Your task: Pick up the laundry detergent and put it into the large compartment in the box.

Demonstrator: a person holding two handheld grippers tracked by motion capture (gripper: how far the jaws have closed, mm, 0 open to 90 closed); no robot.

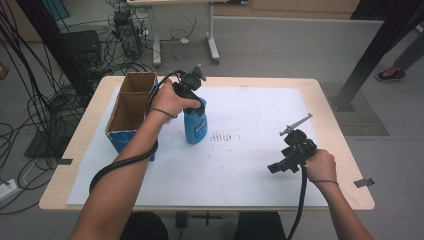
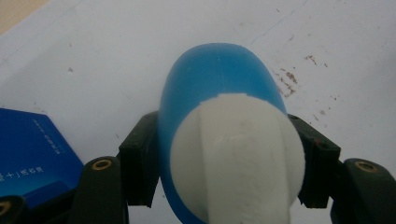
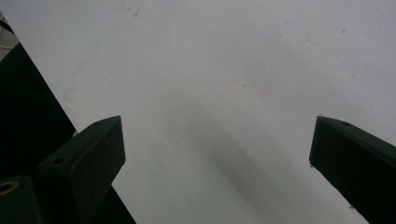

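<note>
Left gripper (image 2: 224,163) fingers squeezing the blue bottle (image 2: 210,93) by its white cap (image 2: 238,154), bottle standing beside cardboard box (image 1: 131,107), right gripper (image 3: 217,154) hanging wide open over white sheet (image 3: 233,70)

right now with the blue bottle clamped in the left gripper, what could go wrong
1. The left gripper pinches the blue plastic bottle with the white cap high up, near the cap, so its rounded body might twist or slip.
2. The open brown cardboard box with the blue base stands close beside the bottle, so a sideways swing could knock it.
3. The right gripper hangs open and apart, giving no support.
</note>
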